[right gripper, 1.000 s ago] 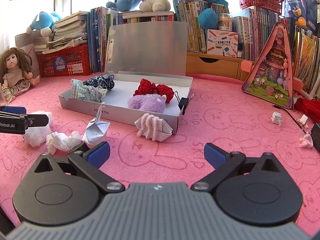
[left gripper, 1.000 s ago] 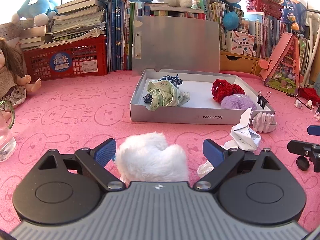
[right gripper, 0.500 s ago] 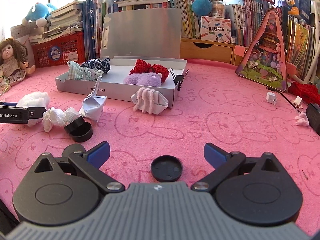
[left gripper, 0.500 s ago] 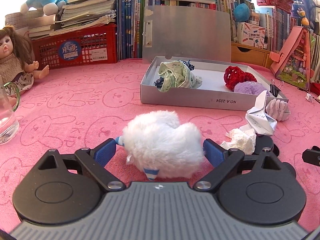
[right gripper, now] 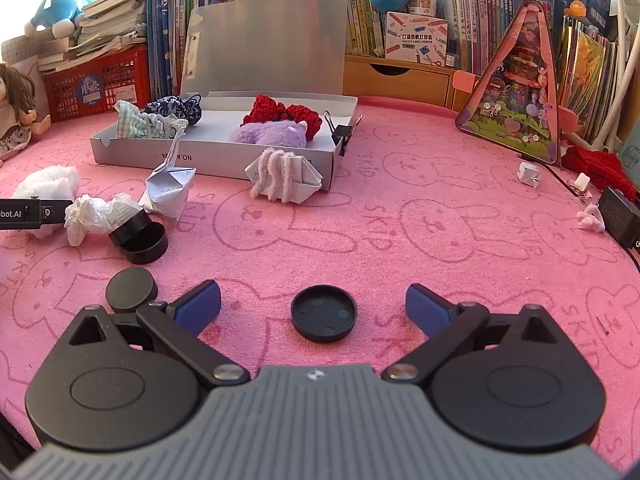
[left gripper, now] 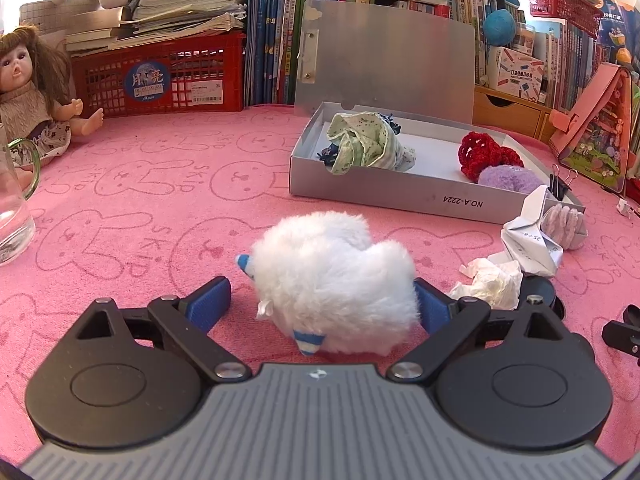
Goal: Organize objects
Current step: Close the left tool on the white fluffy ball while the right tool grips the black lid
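A white fluffy toy with small blue striped tips lies on the pink cloth between the fingers of my left gripper. That gripper is open; its right pad brushes the fur and its left pad stands apart. A black round lid lies hollow side up between the fingers of my right gripper, which is open and not touching it. The grey box stands open beyond, holding a green cloth, a red crocheted piece and a purple fluffy thing.
Crumpled tissue, a small black jar, a black disc and folded paper lie left of my right gripper. A glass jug and a doll stand far left. Books, a red basket and a pink toy house line the back.
The left wrist view has drawn back, so the white toy shows fully between the fingers. The right wrist view has tipped down, and the black lid has come between its fingers.
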Action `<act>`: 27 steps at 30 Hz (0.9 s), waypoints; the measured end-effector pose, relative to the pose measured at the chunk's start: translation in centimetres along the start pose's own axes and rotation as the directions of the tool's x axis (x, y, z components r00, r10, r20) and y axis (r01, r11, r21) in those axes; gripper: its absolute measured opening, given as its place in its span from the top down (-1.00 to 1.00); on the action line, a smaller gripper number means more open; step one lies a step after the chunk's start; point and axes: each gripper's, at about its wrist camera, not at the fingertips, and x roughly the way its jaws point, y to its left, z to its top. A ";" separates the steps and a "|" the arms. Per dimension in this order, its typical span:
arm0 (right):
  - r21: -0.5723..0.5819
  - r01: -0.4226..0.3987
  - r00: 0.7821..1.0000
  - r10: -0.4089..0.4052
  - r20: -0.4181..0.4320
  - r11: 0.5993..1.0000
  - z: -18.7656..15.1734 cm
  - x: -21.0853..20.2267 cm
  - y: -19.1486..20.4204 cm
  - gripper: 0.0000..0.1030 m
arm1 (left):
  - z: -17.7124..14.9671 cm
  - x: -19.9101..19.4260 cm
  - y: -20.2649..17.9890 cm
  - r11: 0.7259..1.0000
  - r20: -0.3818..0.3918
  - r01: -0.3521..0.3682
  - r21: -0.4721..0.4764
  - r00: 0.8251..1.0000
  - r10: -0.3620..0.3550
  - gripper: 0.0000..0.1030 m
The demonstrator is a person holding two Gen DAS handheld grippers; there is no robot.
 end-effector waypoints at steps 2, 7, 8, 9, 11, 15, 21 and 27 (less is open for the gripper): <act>0.002 0.000 1.000 0.000 0.001 1.000 0.0 0.0 0.0 -0.97 | 0.0 0.0 0.0 1.000 -0.002 -0.002 0.004 1.000 0.002 -0.93; 0.002 -0.004 1.000 0.004 0.005 1.000 -0.1 -0.1 0.0 -0.96 | 0.0 0.1 -0.2 1.000 -0.008 -0.011 0.016 1.000 0.011 -0.94; 0.002 -0.005 1.000 0.005 0.005 1.000 -0.1 -0.1 0.0 -0.96 | 0.0 0.1 -0.3 1.000 -0.008 -0.011 0.016 1.000 0.011 -0.94; 0.004 -0.007 1.000 0.007 0.004 1.000 -0.1 -0.1 0.0 -0.96 | 0.0 0.1 -0.3 1.000 -0.008 -0.011 0.016 1.000 0.012 -0.94; 0.003 -0.009 1.000 0.009 0.005 1.000 -0.1 -0.1 0.0 -0.95 | 0.0 0.1 -0.3 1.000 -0.008 -0.012 0.017 1.000 0.012 -0.94; -0.001 -0.013 1.000 0.013 0.011 1.000 -0.1 -0.2 0.0 -0.92 | 0.0 0.2 -0.3 1.000 -0.009 -0.018 0.019 1.000 0.018 -0.94; -0.004 -0.037 0.999 0.037 0.009 0.999 -0.1 -0.5 -0.3 -0.74 | 0.0 0.3 -0.5 0.999 -0.013 -0.029 0.026 0.999 0.029 -0.94; -0.012 -0.053 0.998 0.053 0.028 0.999 -0.5 -1.3 -0.1 -0.50 | 0.1 0.6 -0.8 0.998 -0.028 -0.052 0.039 0.998 0.053 -1.00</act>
